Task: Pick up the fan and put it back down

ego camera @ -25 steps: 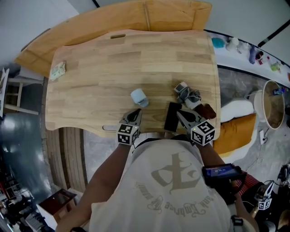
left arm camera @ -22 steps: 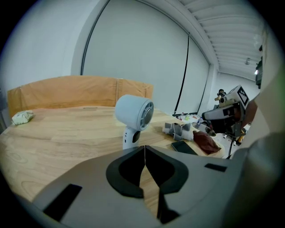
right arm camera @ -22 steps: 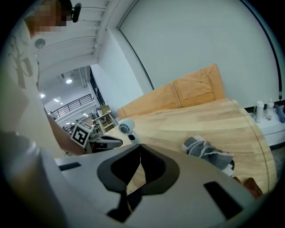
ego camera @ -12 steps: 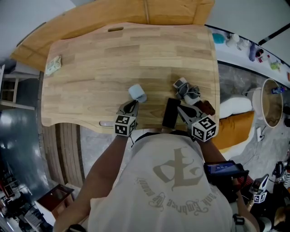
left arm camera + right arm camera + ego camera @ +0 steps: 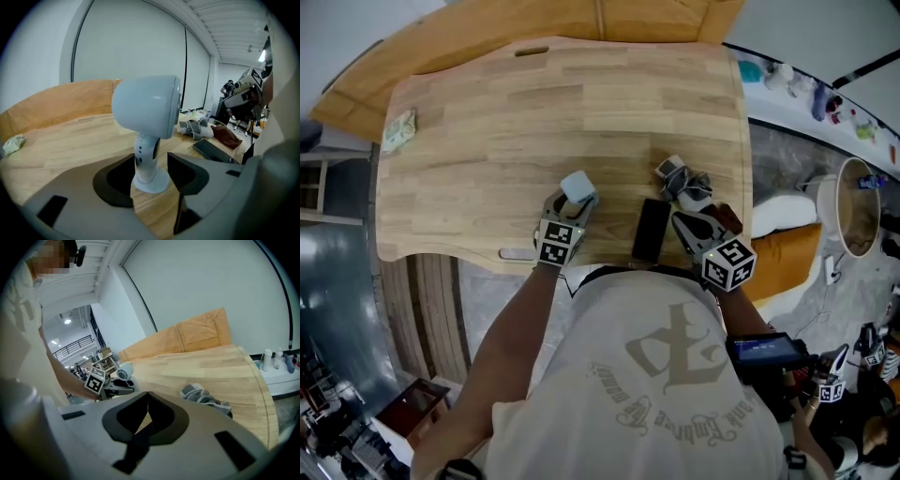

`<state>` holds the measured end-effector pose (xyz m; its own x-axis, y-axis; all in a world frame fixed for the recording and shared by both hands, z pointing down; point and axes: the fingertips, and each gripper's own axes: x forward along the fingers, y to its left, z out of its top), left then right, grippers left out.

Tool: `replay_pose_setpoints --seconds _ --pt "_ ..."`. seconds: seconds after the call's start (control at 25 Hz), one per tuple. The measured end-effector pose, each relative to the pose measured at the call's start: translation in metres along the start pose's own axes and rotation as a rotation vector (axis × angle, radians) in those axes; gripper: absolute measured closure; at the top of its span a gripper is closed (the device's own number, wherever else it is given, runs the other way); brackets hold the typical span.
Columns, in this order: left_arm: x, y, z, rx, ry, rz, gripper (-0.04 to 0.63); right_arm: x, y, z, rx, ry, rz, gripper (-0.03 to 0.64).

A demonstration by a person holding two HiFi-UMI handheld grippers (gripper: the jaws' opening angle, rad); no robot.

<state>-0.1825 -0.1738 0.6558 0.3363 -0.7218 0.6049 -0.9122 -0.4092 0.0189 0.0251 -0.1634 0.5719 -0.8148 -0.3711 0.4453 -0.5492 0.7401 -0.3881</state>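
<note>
A small pale-blue desk fan [image 5: 577,186] stands upright on the wooden table [image 5: 487,141], near its front edge. My left gripper [image 5: 567,204] reaches it from the near side. In the left gripper view the fan's stem [image 5: 146,157] stands between the jaws, whose dark pads [image 5: 187,173] flank it with a gap on the right side; the jaws are opening. The fan's round head [image 5: 147,110] rises above them. My right gripper [image 5: 680,220] hovers by the black phone [image 5: 652,230], its jaws closed together with nothing in them [image 5: 148,393].
A crumpled grey cloth [image 5: 684,185] and a brown item [image 5: 727,221] lie right of the phone. A crumpled pale packet [image 5: 397,129] sits at the table's far left. Cardboard sheets [image 5: 581,21] stand behind the far edge. A white shelf with small bottles [image 5: 806,89] is on the right.
My left gripper has moved forward up to the fan, and its jaws have gone from shut to spread around the stem. The right gripper has barely moved.
</note>
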Motion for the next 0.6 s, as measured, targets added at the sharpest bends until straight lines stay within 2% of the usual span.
replay_pose_setpoints --seconds 0.4,0.6 --pt "0.018 0.007 0.002 0.015 -0.003 0.005 0.387 -0.015 -0.013 -0.006 0.013 0.008 -0.049 0.603" --pt "0.021 0.003 0.003 0.005 -0.003 0.001 0.417 -0.019 -0.020 -0.004 0.015 0.006 -0.062 0.603"
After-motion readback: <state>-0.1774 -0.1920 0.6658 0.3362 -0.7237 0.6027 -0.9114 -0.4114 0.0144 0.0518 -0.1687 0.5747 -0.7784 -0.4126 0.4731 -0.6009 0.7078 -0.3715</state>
